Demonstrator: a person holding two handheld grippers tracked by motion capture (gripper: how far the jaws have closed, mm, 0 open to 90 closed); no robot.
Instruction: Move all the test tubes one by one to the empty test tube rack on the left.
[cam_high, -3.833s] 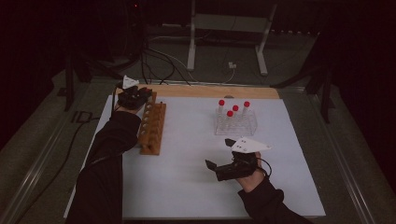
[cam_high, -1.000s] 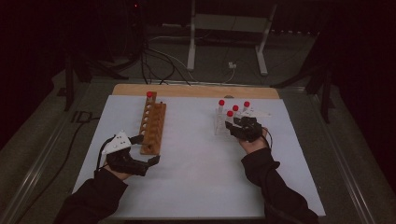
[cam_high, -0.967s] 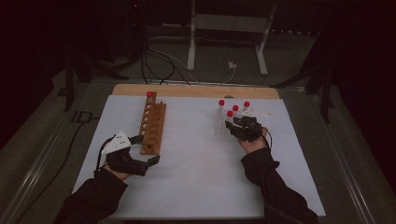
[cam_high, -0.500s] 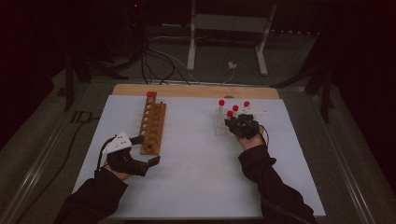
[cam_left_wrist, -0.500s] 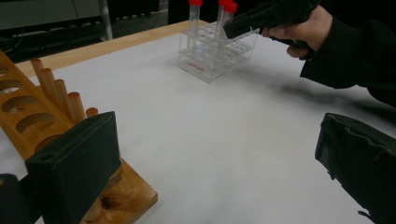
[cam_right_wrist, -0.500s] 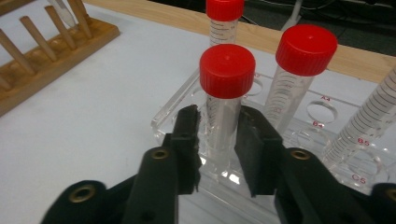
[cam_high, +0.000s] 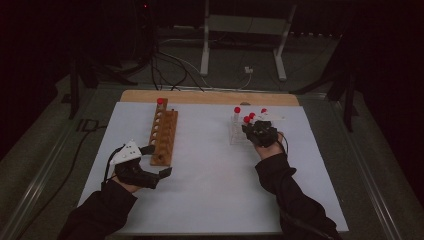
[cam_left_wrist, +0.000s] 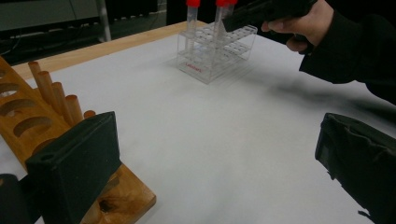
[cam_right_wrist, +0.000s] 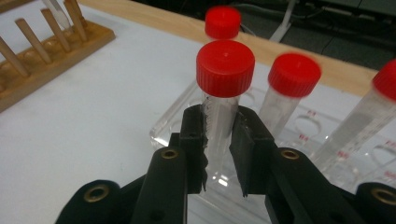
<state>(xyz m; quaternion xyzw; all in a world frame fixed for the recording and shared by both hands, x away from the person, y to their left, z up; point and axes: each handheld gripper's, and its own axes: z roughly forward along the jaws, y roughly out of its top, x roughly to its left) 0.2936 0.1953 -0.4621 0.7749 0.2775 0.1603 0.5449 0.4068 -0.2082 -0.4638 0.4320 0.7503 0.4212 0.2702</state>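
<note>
My right gripper (cam_right_wrist: 219, 140) was clamped on a red-capped tube (cam_right_wrist: 223, 105) standing in the clear rack (cam_high: 239, 134), far right. A straight vertical lift seemed best, clearing neighbouring tubes. My left gripper (cam_high: 155, 161) rested wide open, empty, beside the wooden rack (cam_high: 164, 136).

Right gripper (cam_right_wrist: 219, 140) jaws pinched on a red-capped tube (cam_right_wrist: 222, 100) held upright between them; left gripper (cam_high: 155, 162) jaws spread wide, nothing between.

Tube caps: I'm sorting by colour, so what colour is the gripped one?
Red cap, clearest in the right gripper view.
</note>
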